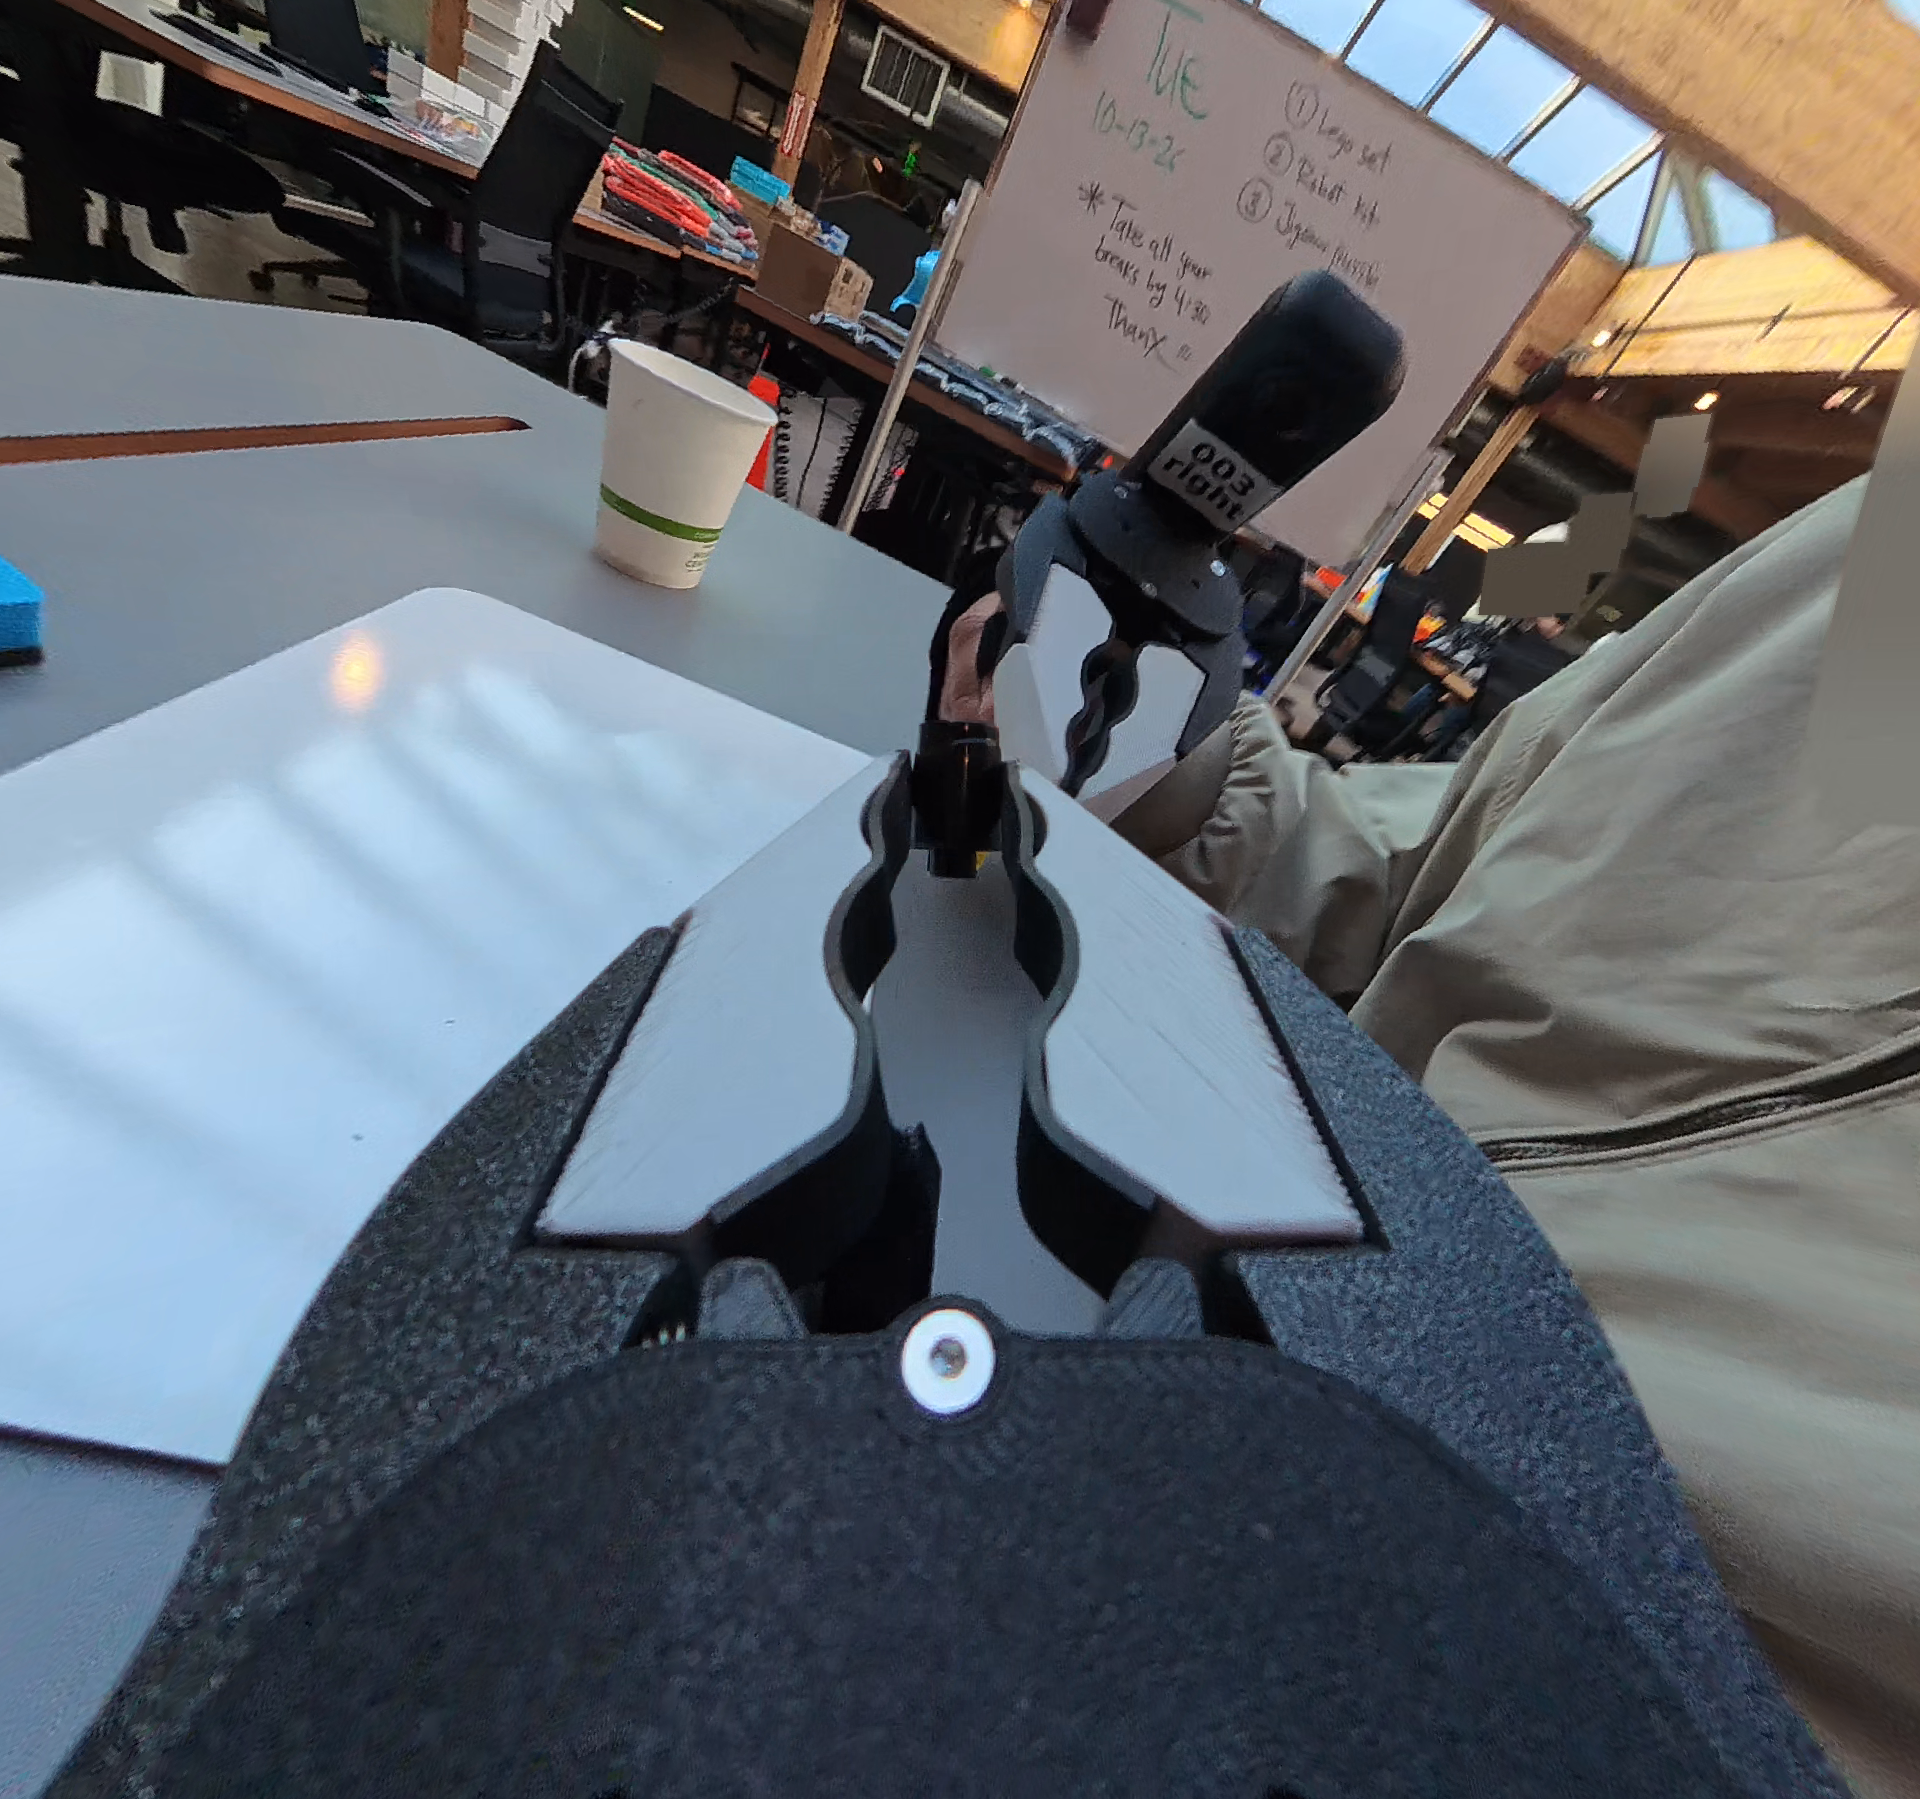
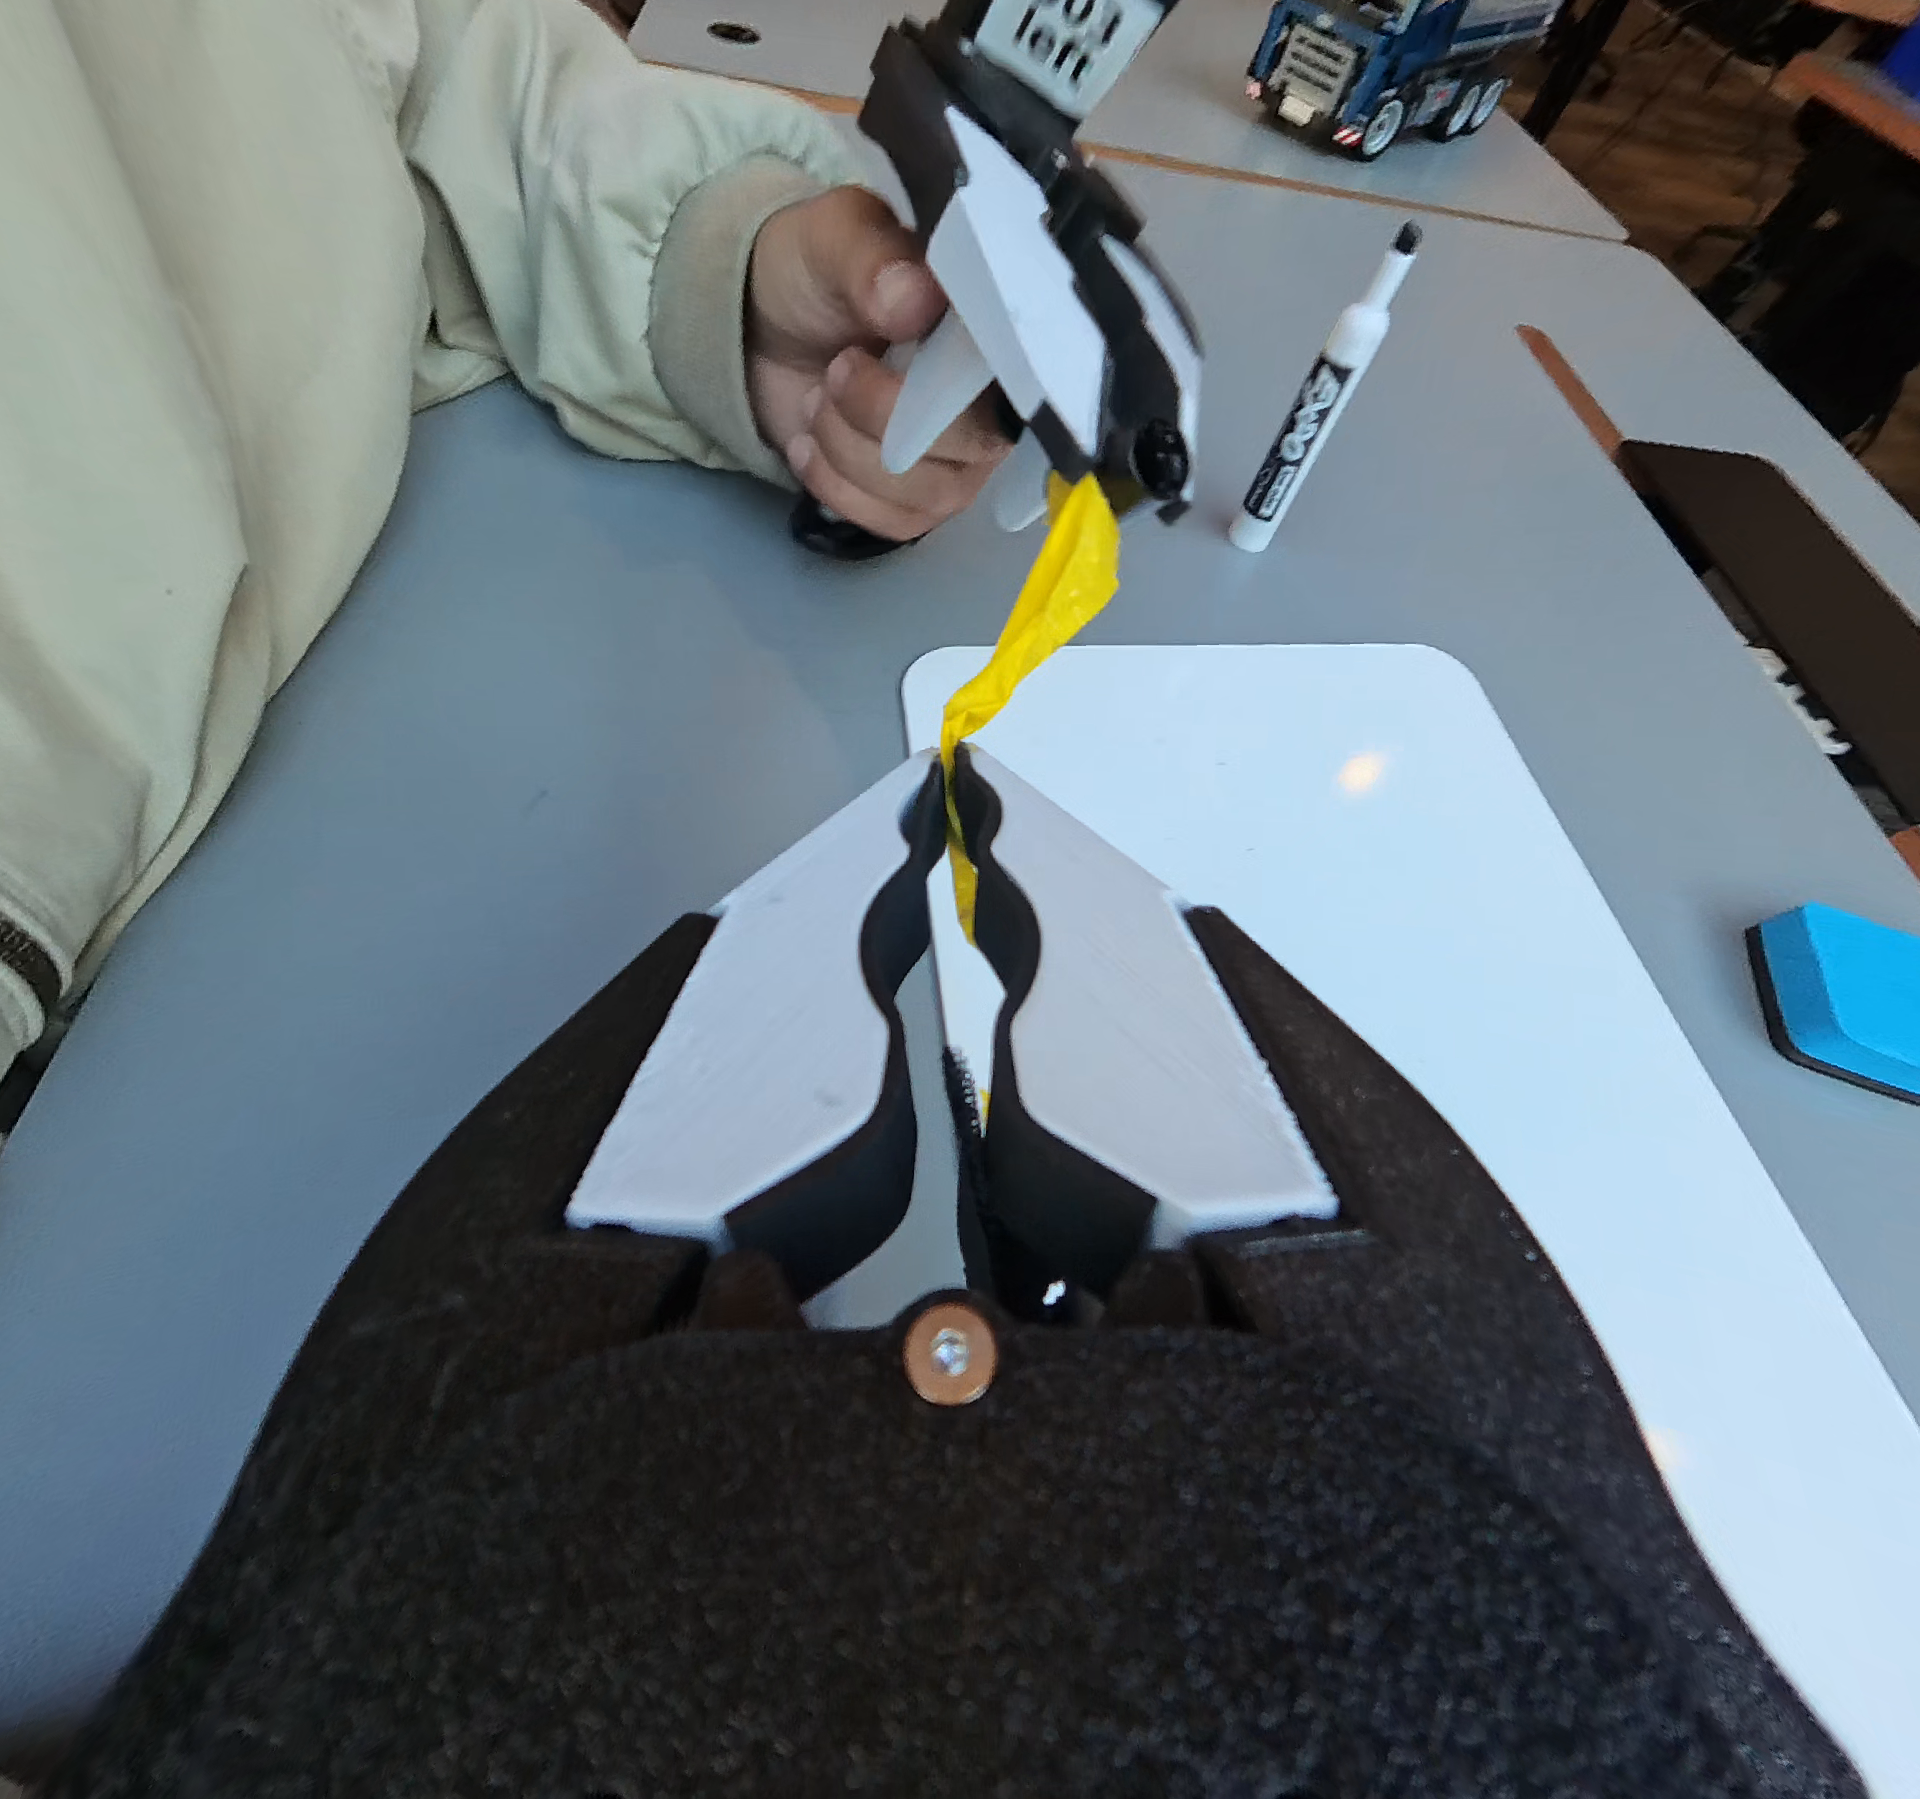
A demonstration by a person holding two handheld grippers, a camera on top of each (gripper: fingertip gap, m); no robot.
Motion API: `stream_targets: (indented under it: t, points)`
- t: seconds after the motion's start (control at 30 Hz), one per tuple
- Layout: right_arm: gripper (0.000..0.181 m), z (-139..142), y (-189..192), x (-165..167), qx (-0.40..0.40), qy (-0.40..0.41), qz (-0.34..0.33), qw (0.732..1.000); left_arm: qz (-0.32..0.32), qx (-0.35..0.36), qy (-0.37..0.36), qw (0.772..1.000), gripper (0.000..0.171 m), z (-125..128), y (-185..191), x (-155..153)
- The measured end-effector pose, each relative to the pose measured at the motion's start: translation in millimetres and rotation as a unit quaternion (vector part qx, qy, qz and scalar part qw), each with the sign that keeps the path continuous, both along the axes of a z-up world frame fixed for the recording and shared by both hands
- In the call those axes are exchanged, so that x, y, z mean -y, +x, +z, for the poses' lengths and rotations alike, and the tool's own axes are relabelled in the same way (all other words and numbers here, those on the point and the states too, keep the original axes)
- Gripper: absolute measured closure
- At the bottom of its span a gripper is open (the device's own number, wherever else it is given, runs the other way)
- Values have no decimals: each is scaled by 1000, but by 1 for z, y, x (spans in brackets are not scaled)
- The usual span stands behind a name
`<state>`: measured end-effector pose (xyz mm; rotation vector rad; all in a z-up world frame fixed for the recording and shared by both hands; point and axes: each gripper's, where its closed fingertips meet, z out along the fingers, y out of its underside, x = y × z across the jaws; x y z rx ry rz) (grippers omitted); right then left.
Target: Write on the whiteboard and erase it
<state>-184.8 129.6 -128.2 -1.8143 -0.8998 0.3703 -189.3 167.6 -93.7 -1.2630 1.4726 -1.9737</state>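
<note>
- Spreading under both claws, the grey worktop (image 2: 520, 710) carries a white board (image 2: 1351, 918), with a blue eraser (image 2: 1844, 996) beside it
- Right claw (image 2: 954, 762) is clenched on a yellow strip (image 2: 1070, 586); left claw (image 1: 951, 793) grips a small black cap (image 1: 954, 809) at the strip's other end
- Pulling apart could tear the strip or slip the cap
- An uncapped marker (image 2: 1320, 399) lies near; a paper cup (image 1: 675, 466) stands well apart
</note>
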Motion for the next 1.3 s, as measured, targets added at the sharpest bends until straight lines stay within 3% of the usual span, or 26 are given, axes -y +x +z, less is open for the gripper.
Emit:
stream_targets:
  t: [0.1, 0.2, 0.33, 0.4, 0.53, 0.7, 0.97, 1.17, 1.3]
  points:
    - [181, 16, 20, -11, 6, 53, -56, 997, -19, 6, -46, 999, 155, 5, -1, -1]
    - [181, 38, 34, -17, 55, 154, -105, 981, -48, -6, 8, 999, 154, -6, -5, 13]
    - [181, 38, 29, -17, 156, 212, -110, 958, -39, 14, 109, 993, 153, -14, -8, 25]
    - [181, 39, 31, -18, 195, 238, -119, 944, -37, 9, 89, 995, 148, -10, -8, 22]
    - [181, 32, 37, -20, 336, 296, -132, 885, -20, -70, 1, 997, 139, -16, 2, -1]
    - [181, 29, 31, -24, 413, 335, -136, 836, -27, -148, -92, 984, 135, -28, 8, -7]
    - [181, 28, 27, -25, 427, 346, -132, 825, -26, -205, -102, 973, 138, -50, 9, -9]
    - [181, 24, 25, -26, 429, 340, -128, 827, -17, -215, -79, 973, 163, -58, 9, -7]
    - [181, 24, 24, -26, 436, 343, -126, 823, -19, -212, -87, 973, 166, -56, 10, -7]
